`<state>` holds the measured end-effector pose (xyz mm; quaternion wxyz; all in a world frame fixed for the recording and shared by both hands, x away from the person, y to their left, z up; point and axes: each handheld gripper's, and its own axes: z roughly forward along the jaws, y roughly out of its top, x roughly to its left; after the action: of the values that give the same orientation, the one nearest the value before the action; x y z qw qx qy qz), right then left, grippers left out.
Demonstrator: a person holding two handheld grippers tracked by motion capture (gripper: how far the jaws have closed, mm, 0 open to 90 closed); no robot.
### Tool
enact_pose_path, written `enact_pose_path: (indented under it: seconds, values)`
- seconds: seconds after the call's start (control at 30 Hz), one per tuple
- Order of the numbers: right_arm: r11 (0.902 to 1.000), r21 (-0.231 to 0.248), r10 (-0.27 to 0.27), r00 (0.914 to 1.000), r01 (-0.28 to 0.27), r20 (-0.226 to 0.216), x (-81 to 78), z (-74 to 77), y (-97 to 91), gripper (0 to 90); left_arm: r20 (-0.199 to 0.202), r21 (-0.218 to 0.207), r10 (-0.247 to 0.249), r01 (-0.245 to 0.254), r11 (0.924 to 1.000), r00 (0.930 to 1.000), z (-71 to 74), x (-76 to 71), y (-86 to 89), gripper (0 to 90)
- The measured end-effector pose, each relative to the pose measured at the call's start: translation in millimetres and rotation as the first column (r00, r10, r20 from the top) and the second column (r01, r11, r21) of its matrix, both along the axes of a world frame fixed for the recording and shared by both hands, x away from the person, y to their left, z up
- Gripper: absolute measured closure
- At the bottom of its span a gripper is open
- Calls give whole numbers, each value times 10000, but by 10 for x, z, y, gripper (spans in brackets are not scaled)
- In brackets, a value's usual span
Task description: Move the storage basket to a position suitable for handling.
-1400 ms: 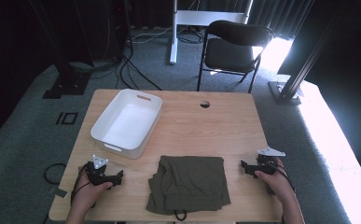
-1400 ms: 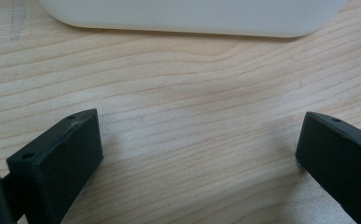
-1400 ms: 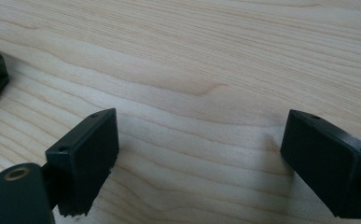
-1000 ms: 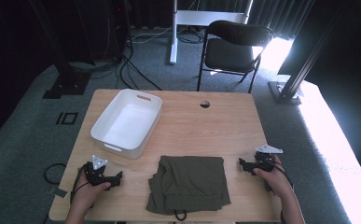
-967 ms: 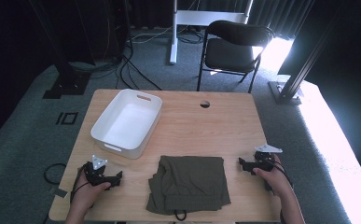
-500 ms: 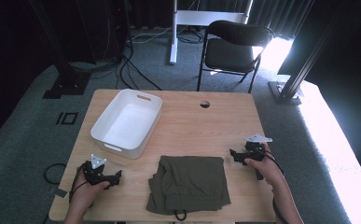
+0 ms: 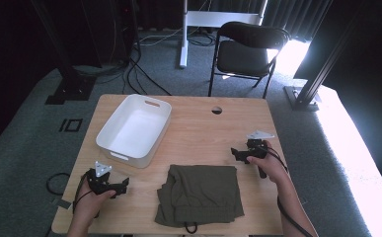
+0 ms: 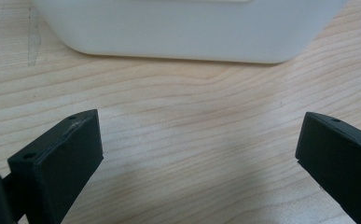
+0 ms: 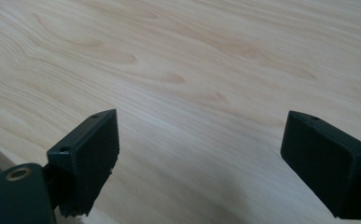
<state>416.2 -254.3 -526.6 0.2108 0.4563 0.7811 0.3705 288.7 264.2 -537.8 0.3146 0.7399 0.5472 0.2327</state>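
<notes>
A folded olive-green garment [image 7: 198, 194] lies on the wooden table [image 7: 203, 129] near its front edge. A white rectangular bin [image 7: 134, 129] stands empty at the back left. My left gripper [image 7: 124, 183] rests low at the front left, open, its jaws wide apart over bare wood with the bin's wall [image 8: 187, 30] just ahead. My right gripper [image 7: 234, 152] hovers just past the garment's far right corner, open, with nothing but bare wood [image 9: 201, 84] between its jaws.
A round hole [image 7: 216, 110] is cut in the table near its back edge. Behind the table stand a black folding chair [image 7: 248, 52] and a white desk leg [image 7: 183, 34]. Cables lie on the grey carpet.
My right gripper has moved from the table's right edge leftward and a little farther away, to the garment's far right corner. The left gripper has stayed put.
</notes>
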Motion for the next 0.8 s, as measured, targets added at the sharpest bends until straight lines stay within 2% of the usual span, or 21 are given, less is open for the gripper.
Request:
enact_pose_path:
  seconds: [0.37, 0.8]
  values:
    - [9988, 113, 469, 9987, -471, 178, 205, 139, 274, 115, 205, -213, 35, -31, 9998, 9998, 88, 13, -19, 18]
    - [9942, 397, 981, 9939, -1001, 498, 429, 279, 702, 135, 702, -441, 100, -69, 9990, 9975, 292, 63, -23, 19]
